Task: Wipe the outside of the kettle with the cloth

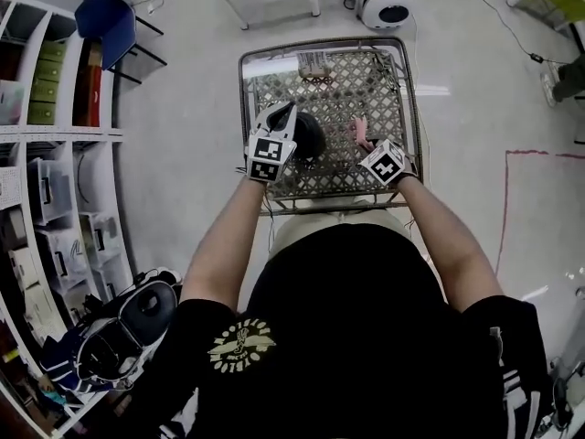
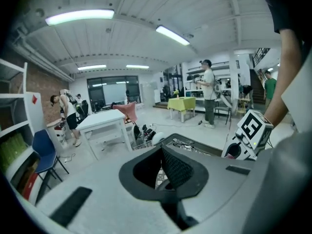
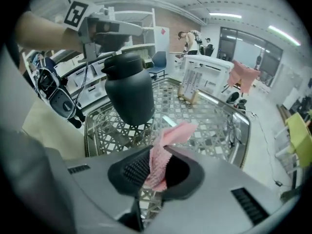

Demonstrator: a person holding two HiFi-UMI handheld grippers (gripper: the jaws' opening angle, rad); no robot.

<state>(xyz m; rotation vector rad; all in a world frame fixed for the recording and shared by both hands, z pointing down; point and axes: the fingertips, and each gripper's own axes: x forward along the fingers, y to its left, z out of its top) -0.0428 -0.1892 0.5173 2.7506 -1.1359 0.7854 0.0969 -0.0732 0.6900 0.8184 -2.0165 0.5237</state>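
A dark grey kettle (image 1: pixel 311 138) (image 3: pixel 129 94) stands on the metal lattice table (image 1: pixel 251 62) (image 3: pixel 214 116). My left gripper (image 1: pixel 283 110) (image 3: pixel 124 29) hovers just over the kettle's lid and to its left. In the left gripper view its jaws (image 2: pixel 161 172) stand apart, with only the table showing between them; the kettle is out of that view. My right gripper (image 1: pixel 367 146) (image 3: pixel 153 167) is to the right of the kettle and clear of it. It is shut on a pink cloth (image 1: pixel 360 133) (image 3: pixel 168 140), which sticks up out of the jaws.
Small items (image 1: pixel 313 65) lie at the table's far edge. White shelves (image 1: pixel 37 154) line the left side, with a blue chair (image 1: pixel 105 21) behind them and bags (image 1: pixel 128 323) on the floor. A white round device (image 1: pixel 388 3) sits beyond the table.
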